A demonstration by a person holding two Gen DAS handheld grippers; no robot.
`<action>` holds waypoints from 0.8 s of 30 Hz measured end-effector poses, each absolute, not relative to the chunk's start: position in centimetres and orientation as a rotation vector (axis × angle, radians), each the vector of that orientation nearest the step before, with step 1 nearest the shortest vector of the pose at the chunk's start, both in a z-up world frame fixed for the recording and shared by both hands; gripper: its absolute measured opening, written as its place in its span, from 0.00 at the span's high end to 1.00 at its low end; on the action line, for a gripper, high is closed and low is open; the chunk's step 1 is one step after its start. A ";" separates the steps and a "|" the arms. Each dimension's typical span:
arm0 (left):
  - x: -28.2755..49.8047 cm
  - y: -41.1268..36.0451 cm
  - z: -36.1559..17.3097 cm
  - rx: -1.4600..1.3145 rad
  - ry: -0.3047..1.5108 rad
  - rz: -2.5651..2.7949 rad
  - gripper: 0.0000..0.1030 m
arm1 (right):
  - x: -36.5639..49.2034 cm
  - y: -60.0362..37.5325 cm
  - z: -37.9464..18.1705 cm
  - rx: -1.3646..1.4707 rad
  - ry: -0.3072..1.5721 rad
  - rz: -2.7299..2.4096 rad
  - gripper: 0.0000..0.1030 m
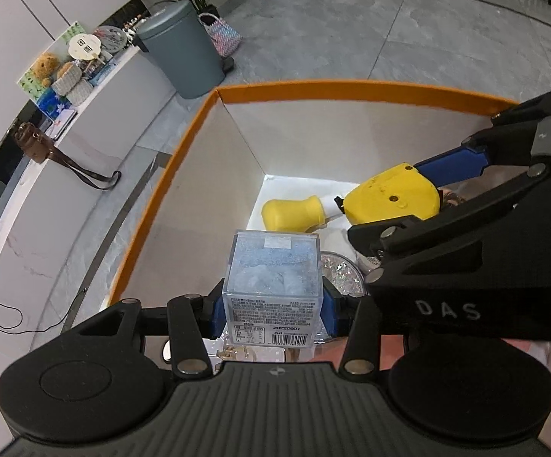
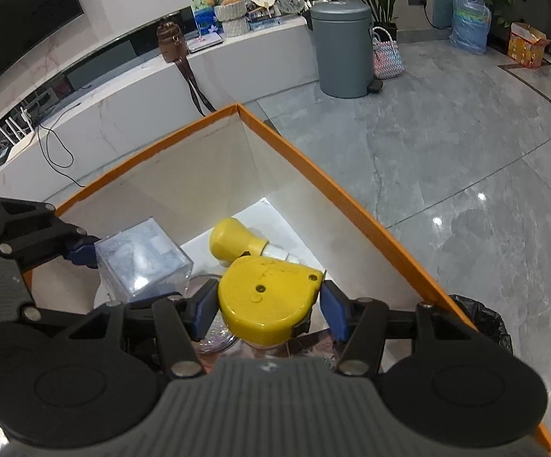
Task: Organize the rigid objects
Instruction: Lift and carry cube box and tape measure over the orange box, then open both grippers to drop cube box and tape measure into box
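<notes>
Left wrist view: your left gripper clamps the clear cube over the box's left wall; your right gripper pinches the yellow case mid-box. Bulb and glitter disc already lie inside; two releases remain.

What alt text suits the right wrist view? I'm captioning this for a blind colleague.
The right gripper clamps a yellow tape measure over an orange-rimmed box where a yellow bulb-shaped object lies. At left, the left gripper holds a clear plastic cube.
</notes>
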State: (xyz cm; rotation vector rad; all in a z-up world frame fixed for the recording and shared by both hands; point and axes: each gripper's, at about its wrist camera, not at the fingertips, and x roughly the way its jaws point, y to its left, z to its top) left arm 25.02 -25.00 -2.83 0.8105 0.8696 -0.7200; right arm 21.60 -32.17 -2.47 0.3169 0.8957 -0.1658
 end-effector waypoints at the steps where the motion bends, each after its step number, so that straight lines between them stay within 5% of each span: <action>1: 25.1 -25.1 -3.0 0.812 0.876 -0.719 0.48 | 21.7 -32.2 -2.6 0.319 0.902 -0.163 0.44; 18: 26.4 -25.8 -4.4 0.830 0.974 -0.678 0.41 | 24.8 -32.4 -4.7 0.344 0.976 -0.153 0.45; 24: 26.5 -25.7 -4.1 0.821 0.973 -0.673 0.27 | 24.9 -32.4 -4.7 0.357 0.968 -0.152 0.43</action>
